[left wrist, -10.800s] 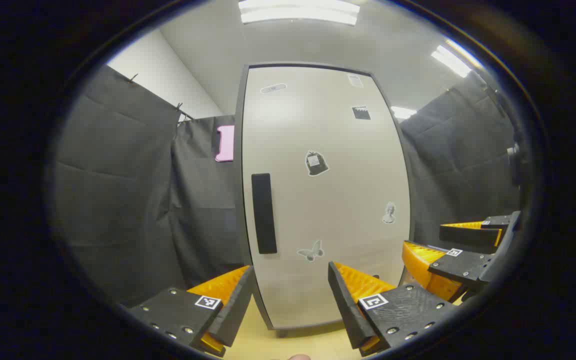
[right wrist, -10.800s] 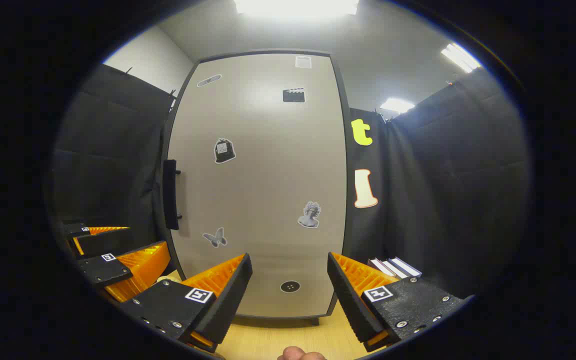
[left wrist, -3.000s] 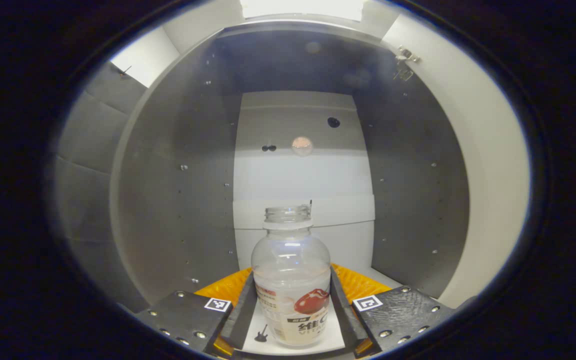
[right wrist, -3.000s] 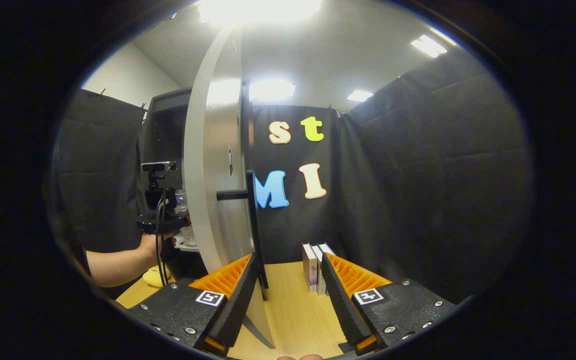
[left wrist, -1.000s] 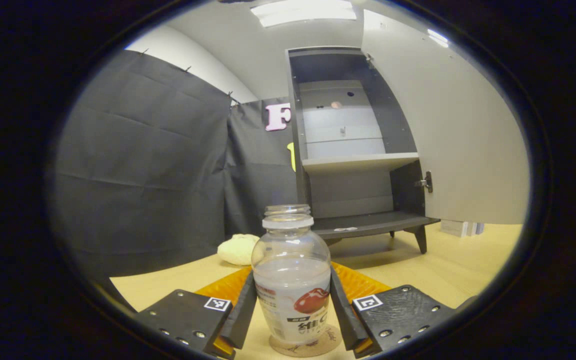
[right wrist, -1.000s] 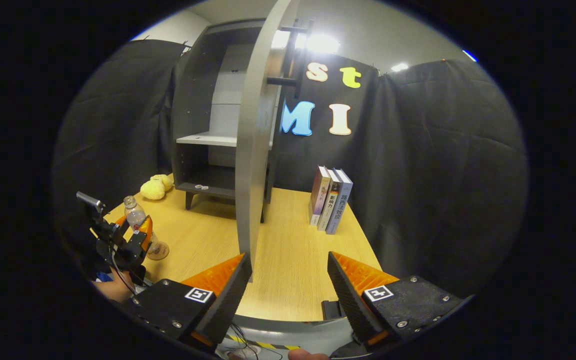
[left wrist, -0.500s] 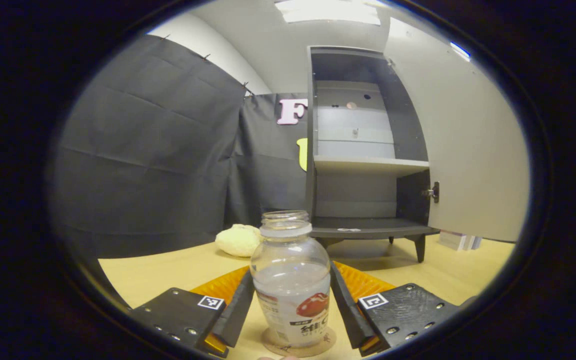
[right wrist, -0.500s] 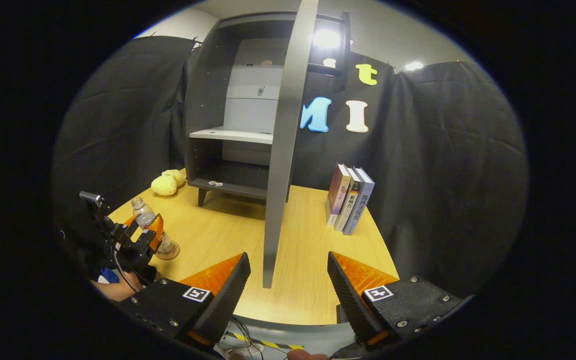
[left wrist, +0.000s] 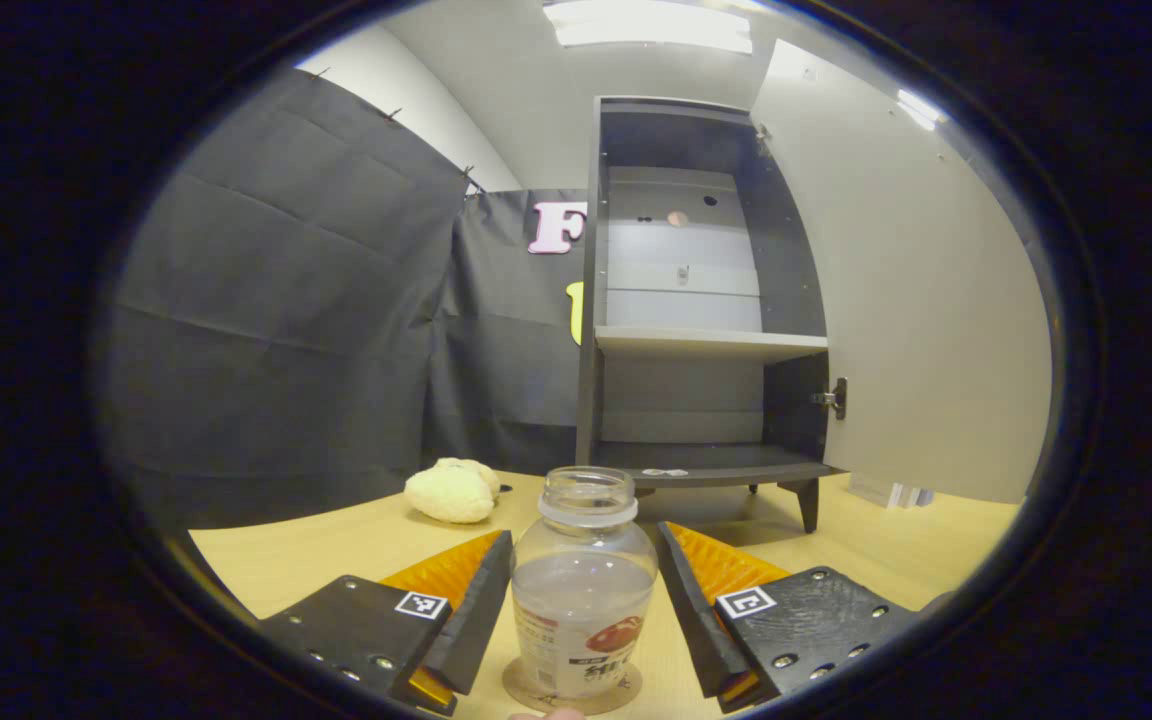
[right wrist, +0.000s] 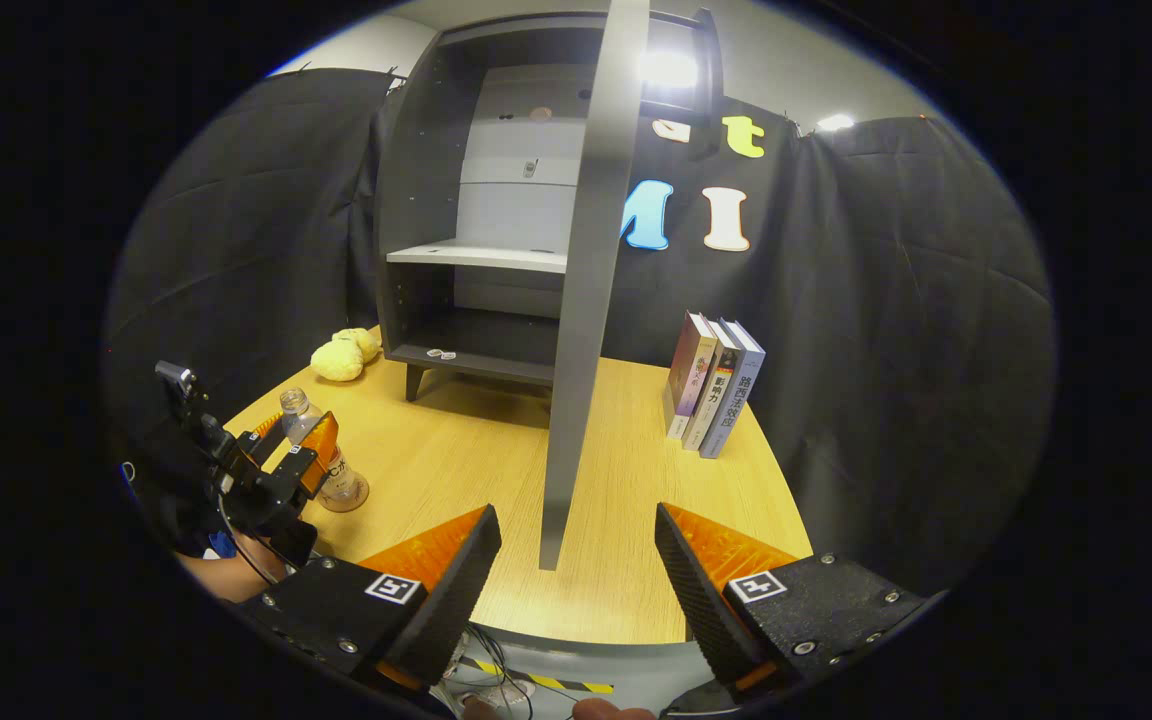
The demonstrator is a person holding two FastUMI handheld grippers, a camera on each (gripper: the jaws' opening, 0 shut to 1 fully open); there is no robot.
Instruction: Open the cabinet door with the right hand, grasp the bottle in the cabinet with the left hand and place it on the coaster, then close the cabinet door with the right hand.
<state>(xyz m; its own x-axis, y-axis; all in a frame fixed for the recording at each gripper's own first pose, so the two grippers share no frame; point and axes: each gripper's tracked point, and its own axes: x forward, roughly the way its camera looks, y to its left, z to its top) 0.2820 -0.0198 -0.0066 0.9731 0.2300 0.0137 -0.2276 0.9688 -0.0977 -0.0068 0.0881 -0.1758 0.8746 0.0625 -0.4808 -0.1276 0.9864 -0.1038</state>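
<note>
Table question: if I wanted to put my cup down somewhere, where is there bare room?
The widest bare wood on the table lies between the open cabinet door and the books, running to the near edge. There is also room between the cabinet and the bottle. It is crowded where the left tool flanks the bottle on its coaster.

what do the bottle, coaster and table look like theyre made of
Bottle: clear plastic by the look, glossy; you see through it to a pale liquid, and a printed label wraps the lower half.
Coaster: thin brown disc, matt; cork or card, hard to tell.
Table: light wood-grain top with a smooth, even finish, likely laminate or veneer rather than solid wood.
</note>
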